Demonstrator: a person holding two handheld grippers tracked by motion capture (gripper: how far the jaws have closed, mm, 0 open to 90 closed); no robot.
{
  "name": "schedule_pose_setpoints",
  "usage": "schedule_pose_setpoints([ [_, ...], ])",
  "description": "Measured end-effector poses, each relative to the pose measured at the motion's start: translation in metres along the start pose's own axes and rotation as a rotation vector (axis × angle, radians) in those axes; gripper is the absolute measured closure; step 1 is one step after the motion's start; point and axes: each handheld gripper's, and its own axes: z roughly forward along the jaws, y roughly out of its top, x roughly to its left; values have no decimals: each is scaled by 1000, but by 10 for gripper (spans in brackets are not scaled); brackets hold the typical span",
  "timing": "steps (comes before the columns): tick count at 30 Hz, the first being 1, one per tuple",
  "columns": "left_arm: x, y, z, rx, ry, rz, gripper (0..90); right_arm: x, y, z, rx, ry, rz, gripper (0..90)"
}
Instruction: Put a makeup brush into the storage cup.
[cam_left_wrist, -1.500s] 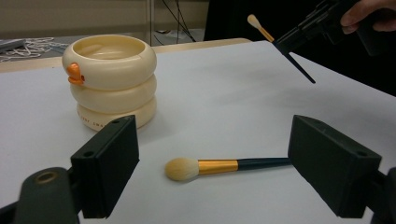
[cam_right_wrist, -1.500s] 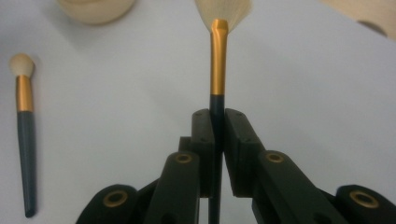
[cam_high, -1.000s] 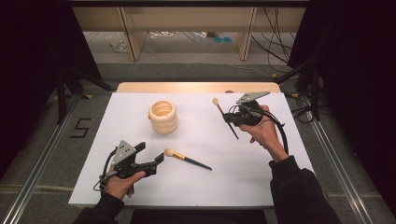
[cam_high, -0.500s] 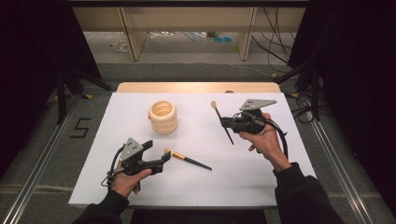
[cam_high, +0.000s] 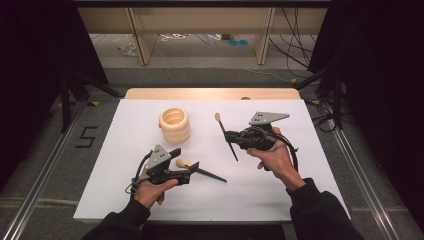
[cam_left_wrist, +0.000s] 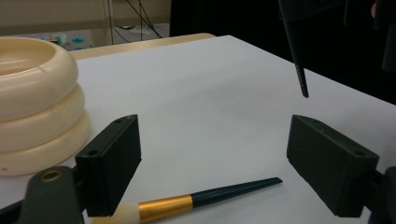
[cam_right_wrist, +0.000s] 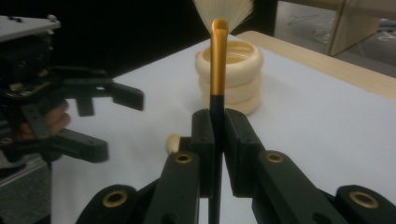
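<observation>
Right gripper is clamping one makeup brush by its dark handle, jaws pinched tight on it, bristles pointing away from the gripper camera toward the cream holder. In the high view that held brush is hanging above the white mat, off to the right of the holder and apart from it.

Left gripper is sitting with its jaws spread wide, nothing between the pads. The second brush is lying flat on the mat just ahead of the jaws, gold ferrule and bristles near the left-hand jaw, dark handle tip pointing right. The high view is showing the left gripper low over that brush, jaws either side of the bristle end.

Progress, as I'm reading it: the job looks like getting both brushes into the ring-stack holder. One brush is picked up but not yet delivered; the holder's opening is looking empty in the high view. The other brush is not yet gripped. Remaining: close the left gripper on the flat brush, lift it, carry both over, drop them in.
</observation>
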Motion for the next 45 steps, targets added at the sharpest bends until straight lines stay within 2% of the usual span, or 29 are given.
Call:
schedule_pose_setpoints([
  [2, -2, 3, 4, 0, -10, 19, 186, 2, 0, 3, -17, 13, 8, 832],
  [3, -4, 4, 6, 0, -11, 6, 188, 3, 0, 4, -13, 33, 16, 832],
  [5, -5, 5, 9, 0, -21, 13, 192, 6, 0, 6, -32, 51, 22, 832],
  [9, -10, 7, 14, 1, -36, 19, 210, 10, 1, 7, -25, 61, 6, 832],
  [12, -13, 8, 17, 2, -56, 24, 230, 13, 1, 11, -43, 84, 13, 832],
  [20, -22, 6, 28, 2, -107, 0, 303, 21, 0, 22, -31, 118, -9, 831],
  [24, -24, 5, 30, 4, -123, -5, 346, 24, -1, 27, -33, 166, 7, 831],
  [27, -25, 5, 31, 4, -130, -14, 383, 25, -3, 30, -28, 173, 2, 831],
  [28, -25, 5, 32, -6, -146, -21, 399, 26, -3, 31, -26, 173, 6, 832],
  [31, -25, 6, 32, -11, -146, -36, 449, 26, -5, 32, -26, 185, 14, 831],
  [32, -23, 7, 32, -9, -150, -18, 464, 26, -5, 32, -22, 183, 19, 832],
  [33, -23, 7, 32, -13, -152, -34, 485, 26, -5, 32, -20, 176, 10, 831],
  [34, -23, 7, 32, -11, -152, -52, 504, 27, -6, 33, -23, 190, 17, 832],
  [35, -23, 7, 32, -13, -156, -62, 520, 26, -6, 33, -17, 177, 10, 832],
  [38, -22, 8, 31, -21, -175, -48, 559, 27, -6, 34, -22, 189, 15, 831],
  [39, -23, 8, 31, -20, -170, -69, 570, 27, -6, 34, -22, 190, 13, 832],
  [41, -21, 8, 31, -21, -174, -57, 587, 27, -6, 34, -24, 189, 14, 831],
  [43, -22, 8, 31, -26, -182, -65, 610, 27, -6, 34, -23, 179, 2, 831],
  [44, -23, 8, 30, -27, -184, -84, 621, 28, -7, 34, -24, 190, 14, 832],
  [45, -24, 8, 30, -28, -189, -91, 630, 29, -7, 35, -24, 183, 7, 832],
])
